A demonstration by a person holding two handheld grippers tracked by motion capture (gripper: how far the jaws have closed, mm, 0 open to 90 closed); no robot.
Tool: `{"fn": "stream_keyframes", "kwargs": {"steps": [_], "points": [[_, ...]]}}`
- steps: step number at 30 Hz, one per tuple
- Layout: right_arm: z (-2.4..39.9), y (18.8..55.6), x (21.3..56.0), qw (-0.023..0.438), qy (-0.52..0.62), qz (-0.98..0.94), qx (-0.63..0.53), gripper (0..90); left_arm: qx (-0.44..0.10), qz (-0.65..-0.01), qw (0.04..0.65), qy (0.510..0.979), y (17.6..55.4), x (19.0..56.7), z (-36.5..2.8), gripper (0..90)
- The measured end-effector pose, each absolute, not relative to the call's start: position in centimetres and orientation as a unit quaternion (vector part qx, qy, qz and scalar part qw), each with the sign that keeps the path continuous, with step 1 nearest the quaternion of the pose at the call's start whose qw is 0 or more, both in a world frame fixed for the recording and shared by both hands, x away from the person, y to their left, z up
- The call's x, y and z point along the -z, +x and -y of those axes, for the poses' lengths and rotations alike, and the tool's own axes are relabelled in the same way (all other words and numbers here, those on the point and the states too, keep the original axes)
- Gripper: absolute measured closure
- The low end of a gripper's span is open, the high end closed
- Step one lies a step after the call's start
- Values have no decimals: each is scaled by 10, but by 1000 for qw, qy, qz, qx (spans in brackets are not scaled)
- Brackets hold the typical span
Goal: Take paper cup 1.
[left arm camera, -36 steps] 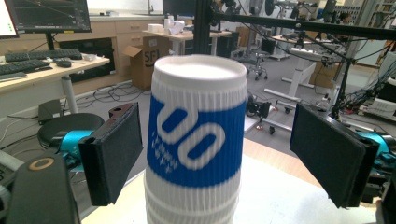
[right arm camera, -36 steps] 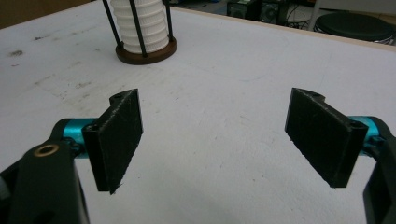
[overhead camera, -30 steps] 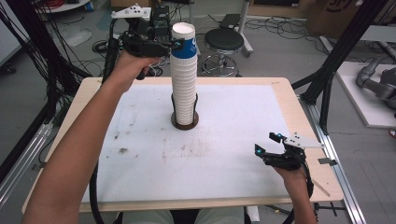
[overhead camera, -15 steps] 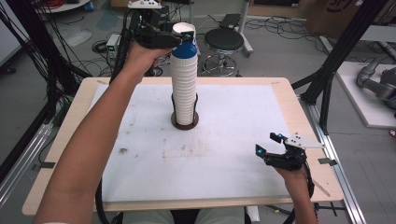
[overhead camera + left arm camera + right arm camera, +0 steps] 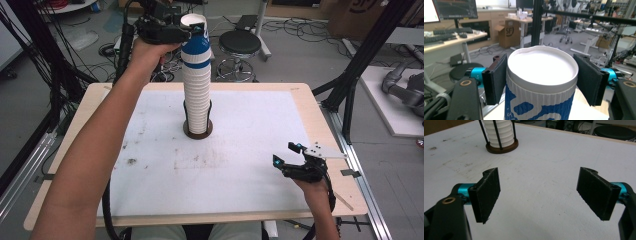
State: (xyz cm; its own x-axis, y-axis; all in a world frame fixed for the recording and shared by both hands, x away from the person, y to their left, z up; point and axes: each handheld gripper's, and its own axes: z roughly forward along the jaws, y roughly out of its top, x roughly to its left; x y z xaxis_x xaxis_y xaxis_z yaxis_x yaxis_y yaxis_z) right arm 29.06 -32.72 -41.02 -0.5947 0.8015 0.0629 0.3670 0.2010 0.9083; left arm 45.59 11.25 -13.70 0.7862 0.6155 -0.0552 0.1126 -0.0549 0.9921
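Right tool point(image 5: 289, 156) sat parked at the lower right of the high view frame, low over the white-covered wooden tabletop point(image 5: 250, 130), well apart from the stack; probably kept out of the way while the other hand worked. In the right gripper view its black pads point(image 5: 487, 192) stood wide apart with nothing between them, only bare tabletop, holding nothing.

Mid frame: dark round wooden base with thin black upright rods point(image 5: 198, 131) stood on the tabletop, keeping the tall stack of white ribbed paper cups point(image 5: 197, 95) upright and centred. Rods likely there so the stack wouldn't tip when a cup got pulled.

Top of frame: left tool point(image 5: 192, 35) was up at the stack's top, reaching in level from the upper left, around the top white-and-blue ribbed paper cup point(image 5: 194, 47). Its jaws had just been closing, with that cup between them. In the left gripper view the pads point(image 5: 496, 77) sat on both sides of the cup just below its rim point(image 5: 541, 53), left pad touching the wall, right pad very close to or on it. Judged a narrow grip on the top cup, side-on, so it could be lifted off the nest.
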Motion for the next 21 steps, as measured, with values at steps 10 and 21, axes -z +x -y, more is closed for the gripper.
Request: {"fn": "stream_keyframes", "kwargs": {"steps": [10,21], "points": [[326,291,410,217,393,-744,-495,194,-219,-245,656,679,440,106,-124,307],[326,290,410,218,394,-742,-497,194,-242,-230,673,660,412,84,-155,308]]}}
